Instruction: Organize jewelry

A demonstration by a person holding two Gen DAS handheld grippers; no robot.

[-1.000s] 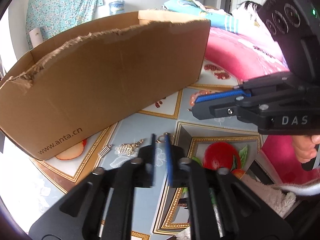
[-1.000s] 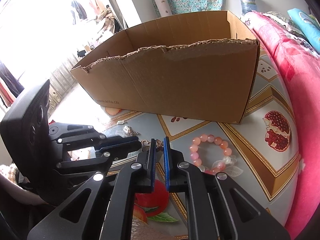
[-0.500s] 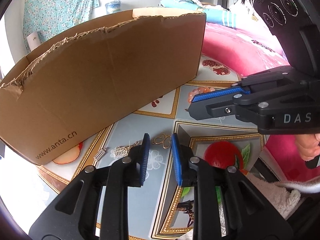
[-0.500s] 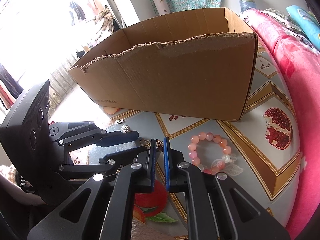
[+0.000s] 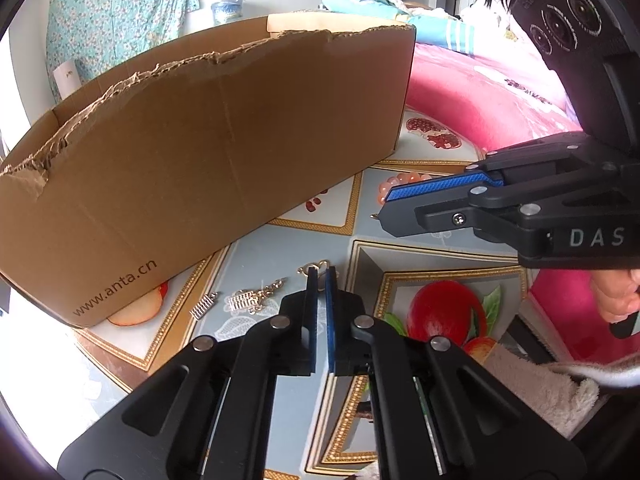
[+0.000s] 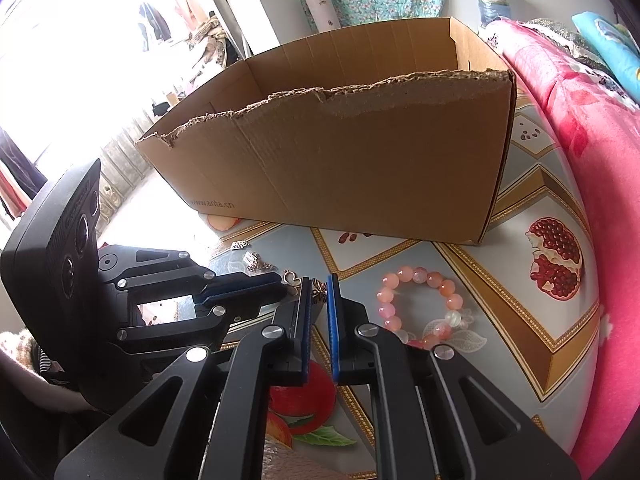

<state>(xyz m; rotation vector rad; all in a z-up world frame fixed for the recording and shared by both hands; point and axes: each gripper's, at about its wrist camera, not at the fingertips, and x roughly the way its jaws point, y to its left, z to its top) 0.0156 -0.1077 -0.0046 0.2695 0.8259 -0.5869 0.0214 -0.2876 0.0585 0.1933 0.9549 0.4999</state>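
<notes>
My left gripper hovers low over the fruit-patterned table, its jaws closing to a sliver on a gold heart charm whose near edge goes between the pads. The right wrist view shows that charm at the left gripper's tip. My right gripper is shut on a small dark butterfly charm; a bit of it pokes from the tip in the left wrist view. A pink bead bracelet lies on the table to the right. Silver chain pieces lie to the left, near the cardboard box.
The torn-edged open box stands just behind the jewelry. A pink blanket bounds the table on the right. A beige towel lies at the near edge. A hand grips the right gripper's handle.
The left gripper's jaws stood apart around the gold charm half a second ago and have now come together on it. The right gripper has kept still and shut.
</notes>
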